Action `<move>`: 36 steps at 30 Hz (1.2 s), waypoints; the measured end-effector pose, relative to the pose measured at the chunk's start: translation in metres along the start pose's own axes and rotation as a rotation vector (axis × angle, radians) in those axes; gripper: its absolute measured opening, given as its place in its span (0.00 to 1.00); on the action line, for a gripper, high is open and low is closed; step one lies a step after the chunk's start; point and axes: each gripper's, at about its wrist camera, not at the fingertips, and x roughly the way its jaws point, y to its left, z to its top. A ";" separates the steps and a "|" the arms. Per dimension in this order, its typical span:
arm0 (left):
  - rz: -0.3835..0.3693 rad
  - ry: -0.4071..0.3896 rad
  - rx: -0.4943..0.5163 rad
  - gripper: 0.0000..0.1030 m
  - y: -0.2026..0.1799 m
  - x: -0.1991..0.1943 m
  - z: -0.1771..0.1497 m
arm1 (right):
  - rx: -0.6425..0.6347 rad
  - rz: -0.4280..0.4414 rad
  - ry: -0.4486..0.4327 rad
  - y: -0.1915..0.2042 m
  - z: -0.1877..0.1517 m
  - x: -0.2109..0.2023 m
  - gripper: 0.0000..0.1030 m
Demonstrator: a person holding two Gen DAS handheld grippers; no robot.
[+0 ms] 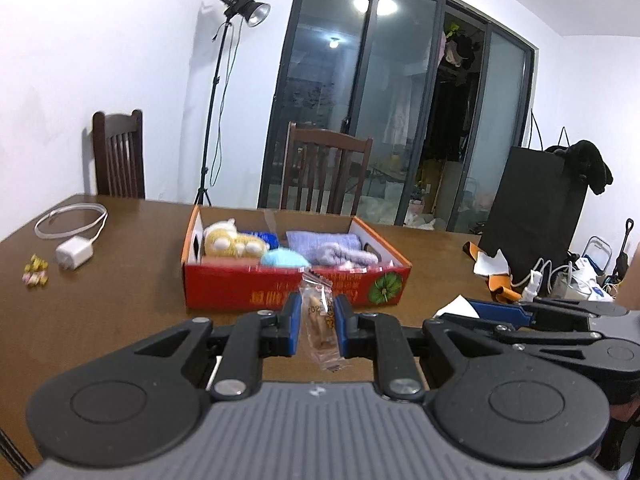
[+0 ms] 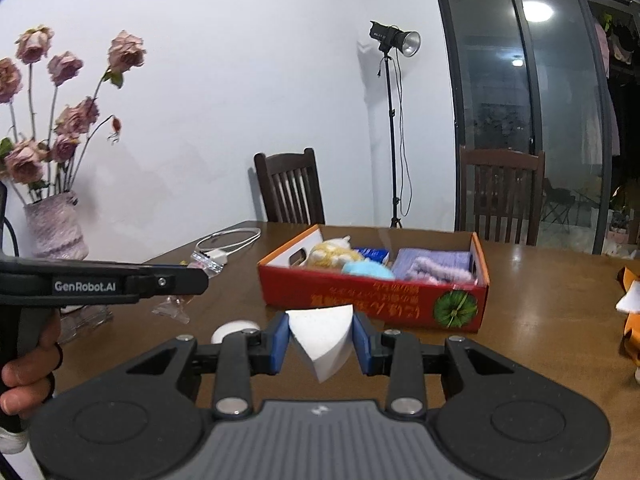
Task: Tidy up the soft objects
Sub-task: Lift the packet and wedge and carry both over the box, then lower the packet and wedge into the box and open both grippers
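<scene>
A red cardboard box (image 1: 240, 284) (image 2: 360, 300) stands on the brown table. It holds a yellow plush toy (image 1: 230, 242) (image 2: 334, 254), a light blue soft ball (image 1: 282, 258) (image 2: 366, 269), a blue packet (image 2: 374, 255) and folded lilac cloths (image 1: 332, 250) (image 2: 436, 266). My left gripper (image 1: 318, 326) is shut on a clear wrapped snack packet (image 1: 320, 332), held upright in front of the box. My right gripper (image 2: 320, 338) is shut on a white wedge-shaped sponge (image 2: 324, 340), also in front of the box; it shows at the right of the left wrist view (image 1: 500, 314).
A white charger with cable (image 1: 74, 254) (image 2: 218, 250) and small sweets (image 1: 36, 272) lie left on the table. A round white object (image 2: 234, 330) lies near the sponge. A vase of dried roses (image 2: 56, 228), chairs (image 1: 326, 172), a light stand (image 1: 218, 96) and cluttered items (image 1: 496, 272) surround it.
</scene>
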 end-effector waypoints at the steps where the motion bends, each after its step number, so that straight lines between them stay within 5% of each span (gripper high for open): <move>1: -0.004 -0.005 0.006 0.18 0.001 0.005 0.005 | -0.006 -0.006 -0.004 -0.003 0.005 0.005 0.33; 18: -0.083 -0.020 0.030 0.18 0.029 0.141 0.089 | -0.060 -0.026 -0.015 -0.062 0.082 0.141 0.33; 31: -0.034 0.256 0.022 0.18 0.069 0.314 0.096 | -0.083 -0.039 0.171 -0.097 0.086 0.293 0.33; 36: -0.029 0.331 -0.002 0.39 0.078 0.345 0.077 | -0.065 -0.107 0.254 -0.102 0.066 0.332 0.37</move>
